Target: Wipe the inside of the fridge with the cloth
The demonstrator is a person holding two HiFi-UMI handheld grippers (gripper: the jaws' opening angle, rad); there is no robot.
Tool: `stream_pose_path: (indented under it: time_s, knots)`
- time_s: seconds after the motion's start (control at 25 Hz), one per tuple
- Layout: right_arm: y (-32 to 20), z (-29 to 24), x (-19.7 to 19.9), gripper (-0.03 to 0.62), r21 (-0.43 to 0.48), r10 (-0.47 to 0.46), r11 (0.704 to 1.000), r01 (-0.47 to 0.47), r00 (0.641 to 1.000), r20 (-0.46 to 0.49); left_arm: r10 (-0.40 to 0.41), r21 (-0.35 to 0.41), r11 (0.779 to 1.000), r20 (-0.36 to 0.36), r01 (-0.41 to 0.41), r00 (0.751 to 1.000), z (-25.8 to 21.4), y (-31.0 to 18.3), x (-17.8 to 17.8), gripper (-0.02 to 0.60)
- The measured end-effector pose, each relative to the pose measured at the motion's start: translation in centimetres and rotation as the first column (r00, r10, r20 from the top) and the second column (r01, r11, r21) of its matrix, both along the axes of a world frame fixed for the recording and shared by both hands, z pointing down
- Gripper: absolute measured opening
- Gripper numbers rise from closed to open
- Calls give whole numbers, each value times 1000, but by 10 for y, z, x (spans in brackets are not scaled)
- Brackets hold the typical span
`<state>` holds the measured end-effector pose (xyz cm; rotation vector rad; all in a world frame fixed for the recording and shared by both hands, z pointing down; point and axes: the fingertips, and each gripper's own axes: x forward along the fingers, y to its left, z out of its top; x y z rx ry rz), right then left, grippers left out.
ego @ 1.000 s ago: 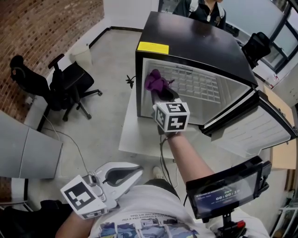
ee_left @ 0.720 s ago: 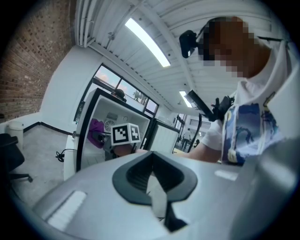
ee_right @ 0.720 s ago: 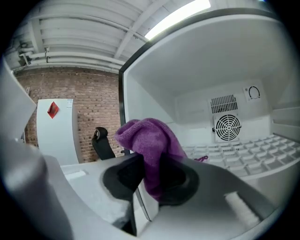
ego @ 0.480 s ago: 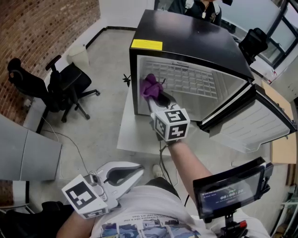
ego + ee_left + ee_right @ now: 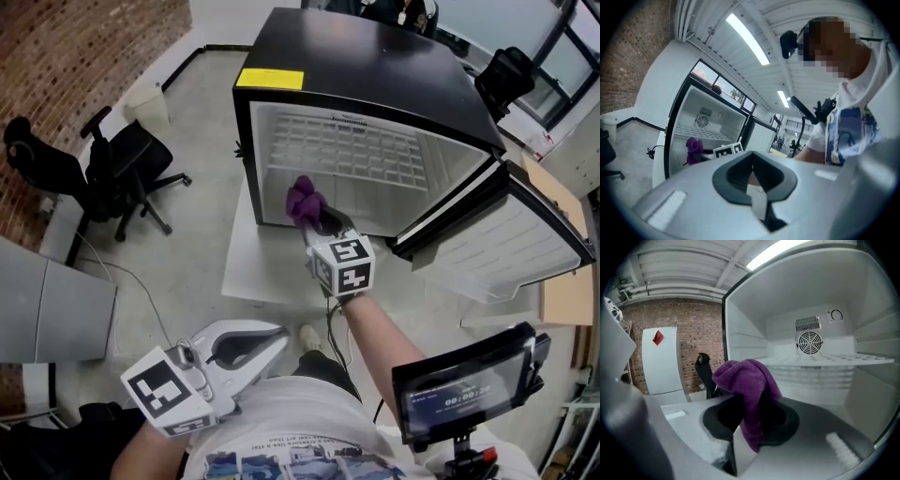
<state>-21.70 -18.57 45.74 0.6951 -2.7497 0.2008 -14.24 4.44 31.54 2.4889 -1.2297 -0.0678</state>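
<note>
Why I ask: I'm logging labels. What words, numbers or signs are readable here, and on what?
Nothing can be quoted with certainty.
Screen, lower right: timer-like digits, too blurred to read.
Yellow label on the fridge top: no legible print.
Red diamond sign on the white cabinet: too small to read.
Shirt print: unreadable.

Right tongs [image 5: 320, 219], arm outstretched, clamp the cloth [image 5: 302, 198]; left tongs [image 5: 277, 339] hang closed, low.
</note>
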Motion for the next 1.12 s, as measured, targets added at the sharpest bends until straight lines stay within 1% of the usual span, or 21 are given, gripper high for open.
stream_pose_path:
  time_s: [0.16, 0.32, 0.48, 0.52, 0.64, 0.76, 0.8, 0.88, 0.92, 1.04, 1.12]
  knots:
    - [-27, 28, -3, 78, 41, 5, 999, -3, 998, -67, -43, -15, 999, 6, 43, 999, 3, -9, 0, 8]
    - [-58, 53, -19, 78, 57, -6, 998, 12, 994, -113, -113, -30, 993, 24, 113, 993, 4, -18, -8, 8]
    - [-84, 64, -45, 78, 93, -27, 995, 39, 992, -126, -192, -54, 980, -12, 191, 981, -5, -30, -14, 8]
    - [-89, 68, -53, 78, 99, -36, 994, 49, 991, -131, -213, -57, 976, -8, 212, 977, -5, -31, -16, 8]
    - [-104, 75, -73, 78, 104, -47, 993, 60, 991, -126, -259, -53, 964, 39, 261, 965, 2, -33, -26, 8]
    - [-117, 77, -88, 78, 113, -39, 992, 53, 992, -121, -288, -70, 955, 19, 289, 957, -4, -40, -25, 8]
    - [-119, 79, -93, 78, 118, -43, 991, 58, 991, -124, -296, -71, 952, 22, 297, 955, -5, -41, -25, 8]
    - [-121, 81, -102, 78, 123, -58, 990, 74, 990, -125, -312, -67, 947, 50, 314, 949, -1, -39, -29, 8]
    - [-123, 81, -106, 78, 120, -66, 990, 80, 991, -121, -321, -68, 944, 53, 324, 946, -1, -40, -30, 8]
    - [-125, 82, -114, 78, 83, -83, 992, 91, 992, -97, -343, -79, 935, 31, 345, 939, -5, -41, -28, 8]
    - [-121, 83, -115, 78, 57, -99, 993, 104, 991, -85, -350, -77, 933, 40, 352, 936, -4, -38, -28, 8]
